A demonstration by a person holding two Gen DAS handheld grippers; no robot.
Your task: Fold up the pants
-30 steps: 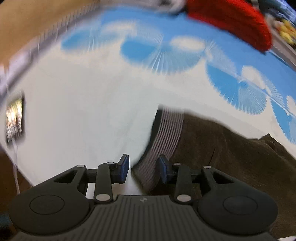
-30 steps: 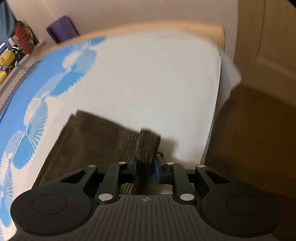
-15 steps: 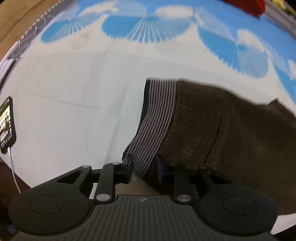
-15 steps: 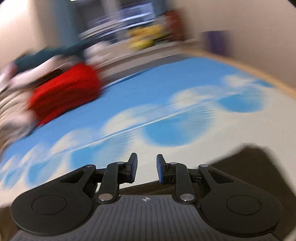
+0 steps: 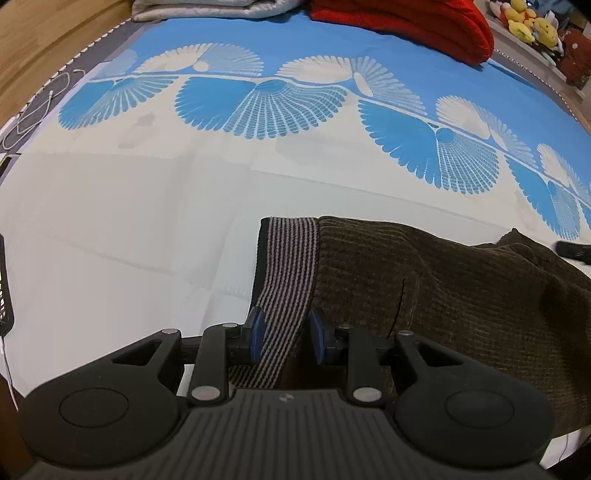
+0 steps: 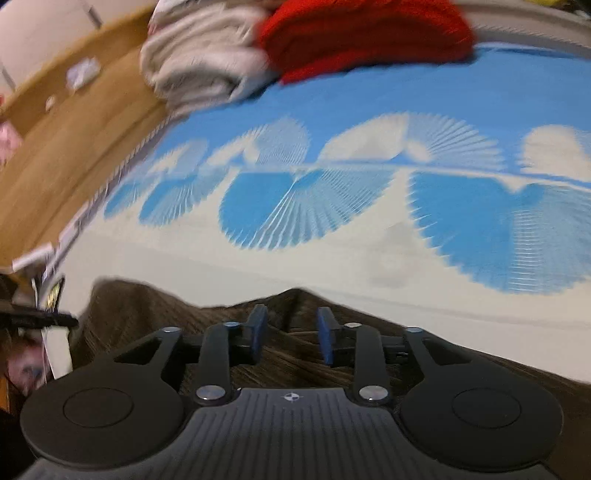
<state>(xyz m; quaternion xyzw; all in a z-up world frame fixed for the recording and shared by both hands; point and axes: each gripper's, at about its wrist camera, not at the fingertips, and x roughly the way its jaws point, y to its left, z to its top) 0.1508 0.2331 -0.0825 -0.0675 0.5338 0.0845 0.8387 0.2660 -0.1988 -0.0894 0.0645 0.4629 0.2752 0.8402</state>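
pants [image 5: 424, 295] lie doubled on the bed [image 5: 110, 229] | my left gripper [image 5: 284, 334] narrowly straddles the striped waistband [image 5: 288, 266], grip unsure | my right gripper [image 6: 290, 334], just opening, holds nothing over blurred cloth | risk: a loose pinch lets the waistband slip, the fold skews

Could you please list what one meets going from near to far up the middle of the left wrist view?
Left gripper → striped waistband of the brown pants → white sheet area → blue fan pattern → red blanket.
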